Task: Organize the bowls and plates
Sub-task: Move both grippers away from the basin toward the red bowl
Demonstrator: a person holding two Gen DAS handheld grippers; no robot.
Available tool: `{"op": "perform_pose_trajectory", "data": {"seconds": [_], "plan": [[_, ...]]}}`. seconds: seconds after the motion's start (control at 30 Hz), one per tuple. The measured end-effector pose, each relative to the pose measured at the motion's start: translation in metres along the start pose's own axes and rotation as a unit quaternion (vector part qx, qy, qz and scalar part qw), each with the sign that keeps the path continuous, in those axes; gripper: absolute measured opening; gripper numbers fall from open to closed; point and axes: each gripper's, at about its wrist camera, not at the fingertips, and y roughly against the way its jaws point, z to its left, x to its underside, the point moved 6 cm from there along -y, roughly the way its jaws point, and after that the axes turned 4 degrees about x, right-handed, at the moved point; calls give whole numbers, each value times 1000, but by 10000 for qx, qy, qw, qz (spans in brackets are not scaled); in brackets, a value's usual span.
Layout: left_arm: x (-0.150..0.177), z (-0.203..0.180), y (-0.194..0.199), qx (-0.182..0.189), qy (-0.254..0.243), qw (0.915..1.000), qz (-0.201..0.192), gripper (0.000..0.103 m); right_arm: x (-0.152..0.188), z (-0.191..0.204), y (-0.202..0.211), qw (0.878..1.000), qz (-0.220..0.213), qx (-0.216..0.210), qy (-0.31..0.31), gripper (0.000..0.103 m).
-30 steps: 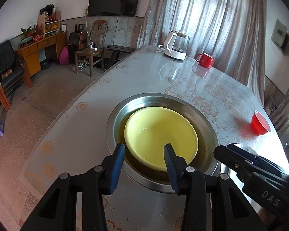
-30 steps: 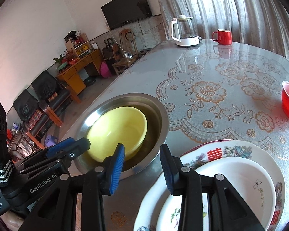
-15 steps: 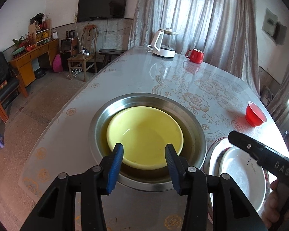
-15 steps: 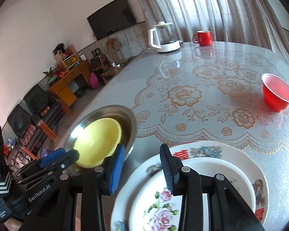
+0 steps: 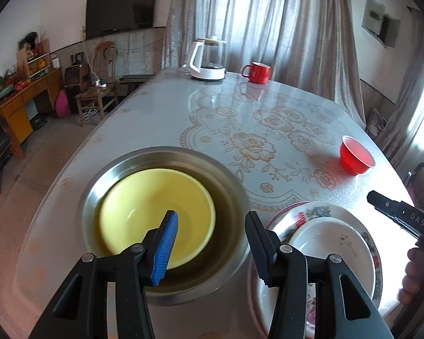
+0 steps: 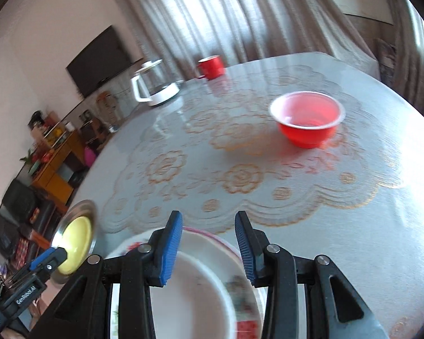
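— Steel basin [image 5: 237,197] sits near the table's [image 5: 144,118] left edge, yellow bowl [image 5: 155,214] nested inside. Open room?
— Plenty: bare flowered cloth [image 6: 240,175] runs from the basin and plates out to the red bowl [image 6: 306,121], with kettle [image 5: 207,59] and red mug [image 5: 257,72] far back.
— Left gripper [image 5: 210,243]?
— Jaws apart, holding nothing, above the basin's near rim; blue pad over the yellow bowl.
— Right gripper [image 6: 209,247]?
— Also spread wide, empty, over the far edge of the white plate [image 6: 200,291] stacked on the patterned plate [image 6: 127,247]. Red bowl lies well ahead, slightly right.
— Hidden bits?
— Right view is motion-blurred, plate pattern unreadable; near halves of both plates are cut off by the fingers and frame.
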Motion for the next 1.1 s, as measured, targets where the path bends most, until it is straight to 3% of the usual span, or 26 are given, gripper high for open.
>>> {"op": "perform_pose_trajectory", "data": {"seconds": [0.37,0.57,0.73,0.87,1.1], "plan": [[-21,-77,-26,512,-435,9969,419,50,3,-85,4,9970,-5,407,-663,39],[-24,-119,-48,906,-668,9902,829,50,6,-120,6,9940,32,529,-959,39],[-30,-144,-58,894,-878,9888,808,50,10,-147,5,9910,68,628,-1182,39],[-37,-157,-68,932,-917,9879,832,60,12,-164,2,9887,126,674,-1333,39],[-48,-173,-90,1029,-831,9854,1074,60,4,-179,-8,9871,189,645,-1457,39]]}}
